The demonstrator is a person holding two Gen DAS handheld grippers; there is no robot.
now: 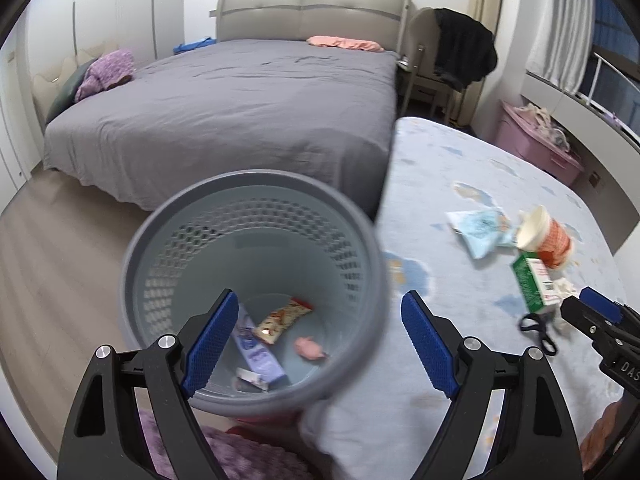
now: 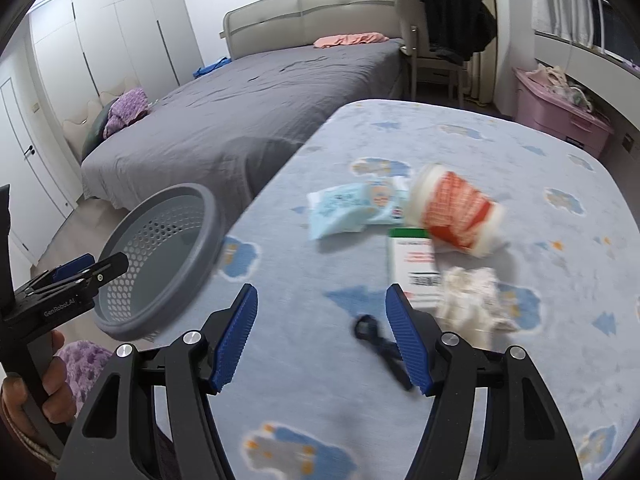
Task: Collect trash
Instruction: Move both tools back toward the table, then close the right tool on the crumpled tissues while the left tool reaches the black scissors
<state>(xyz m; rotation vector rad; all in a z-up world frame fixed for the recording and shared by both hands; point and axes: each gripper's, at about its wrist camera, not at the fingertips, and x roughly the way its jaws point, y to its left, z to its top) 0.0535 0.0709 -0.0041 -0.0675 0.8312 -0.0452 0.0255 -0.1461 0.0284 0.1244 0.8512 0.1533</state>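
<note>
A grey perforated bin point(image 1: 256, 240) stands on the floor beside the table and holds a snack wrapper point(image 1: 282, 320), a purple packet point(image 1: 256, 352) and a pink scrap point(image 1: 308, 348). My left gripper point(image 1: 320, 300) hovers open above the bin with nothing between its fingers. On the cloud-patterned tablecloth point(image 2: 520, 360) lie a blue wipes packet point(image 2: 352, 208), a red and white paper cup point(image 2: 456, 212) on its side, a green and white carton point(image 2: 412, 268), a crumpled tissue point(image 2: 472, 300) and a black looped item point(image 2: 368, 332). My right gripper point(image 2: 322, 292) is open and empty above the cloth, just left of the black loop.
A bed with a grey sheet point(image 1: 240, 112) fills the back. A chair draped with a black garment point(image 1: 460, 52) and a pink storage box point(image 1: 540, 148) stand at the right. Purple fuzzy fabric point(image 1: 240, 456) lies below the bin. A hand point(image 2: 52, 380) holds the left gripper's handle.
</note>
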